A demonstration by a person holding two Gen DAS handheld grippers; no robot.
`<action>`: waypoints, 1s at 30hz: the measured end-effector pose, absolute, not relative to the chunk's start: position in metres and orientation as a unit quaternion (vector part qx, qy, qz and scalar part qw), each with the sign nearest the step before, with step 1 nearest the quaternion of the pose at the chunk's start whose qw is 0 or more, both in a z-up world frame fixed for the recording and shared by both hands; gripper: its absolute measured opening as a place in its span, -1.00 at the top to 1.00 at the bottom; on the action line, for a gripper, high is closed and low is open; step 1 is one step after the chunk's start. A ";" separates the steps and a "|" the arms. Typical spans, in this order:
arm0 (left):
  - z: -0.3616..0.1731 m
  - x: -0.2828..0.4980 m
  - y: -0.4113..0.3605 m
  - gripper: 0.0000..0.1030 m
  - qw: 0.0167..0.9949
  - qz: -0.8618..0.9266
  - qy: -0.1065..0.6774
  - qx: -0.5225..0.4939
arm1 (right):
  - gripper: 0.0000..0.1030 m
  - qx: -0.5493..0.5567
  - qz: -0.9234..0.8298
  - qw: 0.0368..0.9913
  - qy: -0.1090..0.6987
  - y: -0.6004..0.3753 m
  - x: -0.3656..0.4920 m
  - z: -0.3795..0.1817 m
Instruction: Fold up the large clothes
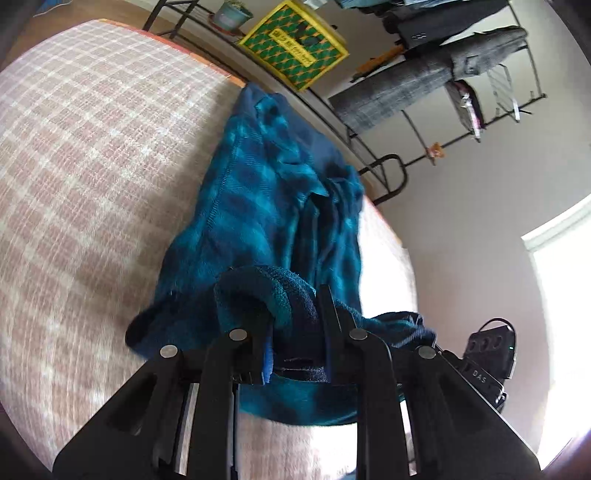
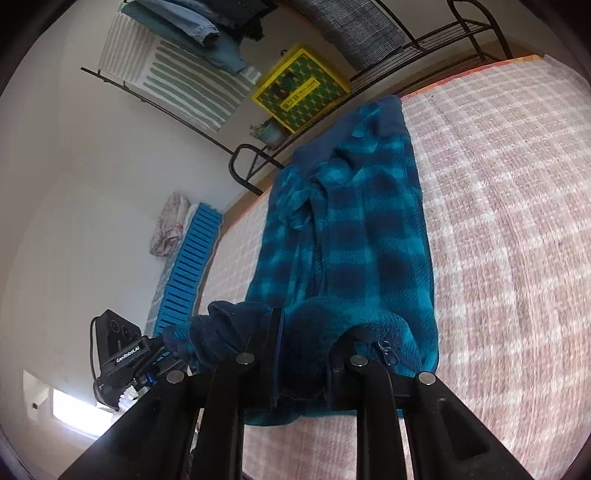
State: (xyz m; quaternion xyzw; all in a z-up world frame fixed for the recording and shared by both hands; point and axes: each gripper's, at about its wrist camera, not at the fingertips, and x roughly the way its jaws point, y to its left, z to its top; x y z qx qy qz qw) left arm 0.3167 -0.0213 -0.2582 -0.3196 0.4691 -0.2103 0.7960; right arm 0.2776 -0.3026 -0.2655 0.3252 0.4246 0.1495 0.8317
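Observation:
A teal and navy plaid fleece garment (image 1: 258,192) (image 2: 351,229) lies lengthwise on a bed with a pink-and-white checked cover (image 1: 92,166) (image 2: 498,221). Its near end is lifted off the cover. My left gripper (image 1: 295,314) is shut on a bunched fold of that near hem. My right gripper (image 2: 306,339) is shut on the same end beside it, where a small zipper pull hangs. The fleece hides the fingertips of both. Each wrist view shows the other gripper's black body at its edge (image 1: 487,354) (image 2: 122,354).
Beyond the bed's far end stands a black metal rack (image 1: 388,173) (image 2: 251,162) with a yellow and green box (image 1: 295,48) (image 2: 301,88), a potted plant (image 1: 231,14) and hanging clothes (image 1: 406,88). A blue slatted panel (image 2: 188,266) leans beside the bed. A bright window (image 1: 561,266) is nearby.

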 end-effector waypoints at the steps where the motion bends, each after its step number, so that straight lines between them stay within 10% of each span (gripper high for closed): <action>1: -0.263 0.324 -0.024 0.64 0.796 -0.204 0.473 -0.317 | 0.69 0.321 0.144 0.830 0.432 -0.303 0.285 -0.270; 15: -0.296 0.364 -0.022 0.32 0.756 -0.224 0.510 -0.344 | 0.60 0.324 0.134 0.803 0.482 -0.313 0.319 -0.305; 24: -0.263 0.359 0.029 -0.26 0.766 -0.231 0.461 -0.384 | -0.20 0.397 0.191 0.791 0.425 -0.344 0.308 -0.291; 30: -0.259 0.359 0.007 -0.26 0.834 -0.249 0.449 -0.202 | -0.11 0.289 0.153 0.849 0.416 -0.345 0.284 -0.275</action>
